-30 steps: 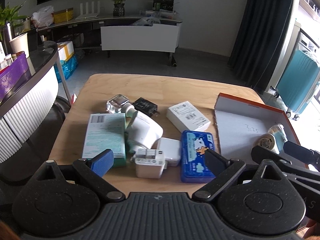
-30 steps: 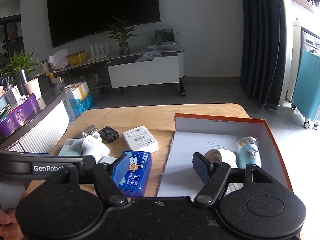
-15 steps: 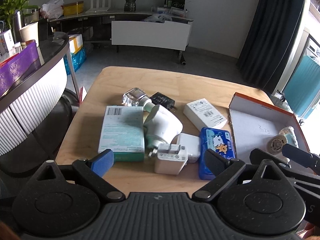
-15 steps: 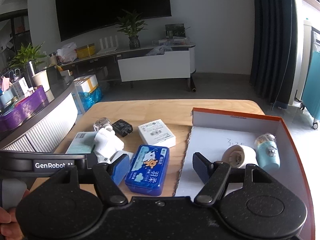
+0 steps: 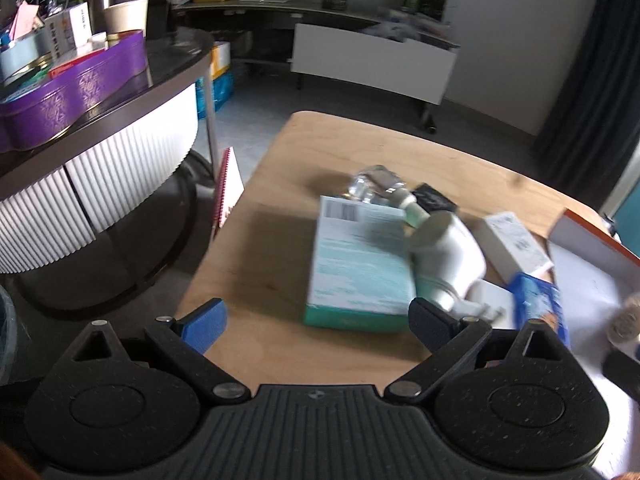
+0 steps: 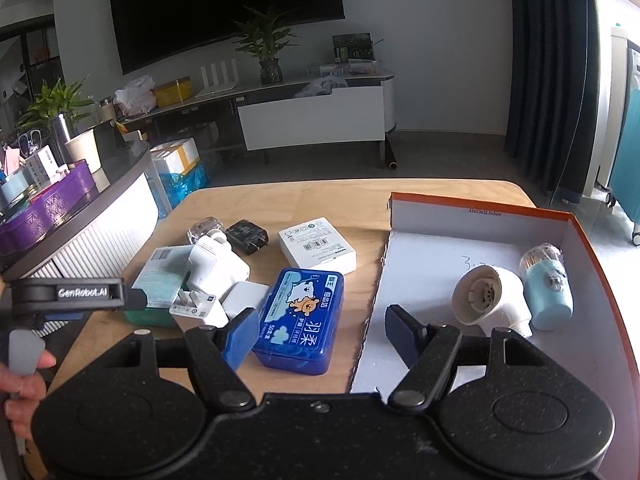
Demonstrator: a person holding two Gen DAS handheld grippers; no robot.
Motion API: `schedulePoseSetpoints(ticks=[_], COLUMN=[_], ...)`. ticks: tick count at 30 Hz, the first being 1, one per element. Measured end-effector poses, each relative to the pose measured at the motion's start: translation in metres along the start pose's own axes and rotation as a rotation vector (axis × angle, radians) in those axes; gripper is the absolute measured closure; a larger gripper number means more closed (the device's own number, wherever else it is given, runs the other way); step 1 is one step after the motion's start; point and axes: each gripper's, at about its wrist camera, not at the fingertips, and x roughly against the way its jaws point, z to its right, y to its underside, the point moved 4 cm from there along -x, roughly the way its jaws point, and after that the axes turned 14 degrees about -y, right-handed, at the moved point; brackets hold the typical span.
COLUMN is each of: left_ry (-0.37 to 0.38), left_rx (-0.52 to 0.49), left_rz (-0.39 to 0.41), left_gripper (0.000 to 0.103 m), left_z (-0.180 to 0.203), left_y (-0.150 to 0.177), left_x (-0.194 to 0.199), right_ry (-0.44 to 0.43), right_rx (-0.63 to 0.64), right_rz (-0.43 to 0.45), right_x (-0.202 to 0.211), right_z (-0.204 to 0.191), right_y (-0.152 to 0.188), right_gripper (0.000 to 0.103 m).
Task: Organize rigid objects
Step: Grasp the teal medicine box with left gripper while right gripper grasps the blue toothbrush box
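Both the left gripper (image 5: 316, 316) and right gripper (image 6: 320, 328) hang released and empty; the blue case (image 6: 300, 316) lies just ahead of the right gripper.

Wall television (image 6: 224, 8), dark curtain (image 6: 552, 80)

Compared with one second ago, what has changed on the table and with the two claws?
The left claw has swung toward the table's left side; the teal box now sits toward its right finger. Both claws remain open and empty. The blue tin and the items in the orange-rimmed box did not move.
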Motion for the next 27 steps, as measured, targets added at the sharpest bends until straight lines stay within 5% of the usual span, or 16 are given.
schedulePoseSetpoints(ticks=[14, 17, 19, 27], left_ry=[-0.009, -0.017, -0.010, 0.013], left_rx=[-0.060, -0.075, -0.112, -0.103], left_rz=[-0.026, -0.015, 0.016, 0.038], left_gripper=[0.003, 0.014, 0.032, 0.032], left_z=[0.030, 0.031, 0.035, 0.023], left_y=[-0.018, -0.017, -0.016, -0.007], left_x=[-0.046, -0.050, -0.045, -0.028], right_ry=[0.007, -0.002, -0.017, -0.016], right_rx=[-0.006, -0.009, -0.019, -0.063], right_rz=[-0.030, -0.047, -0.061, -0.121], right_x=[-0.013, -0.020, -0.027, -0.062], right_z=[0.008, 0.007, 0.006, 0.002], right_y=[0.002, 0.002, 0.002, -0.005], right_gripper=[0.020, 0.020, 0.020, 0.019])
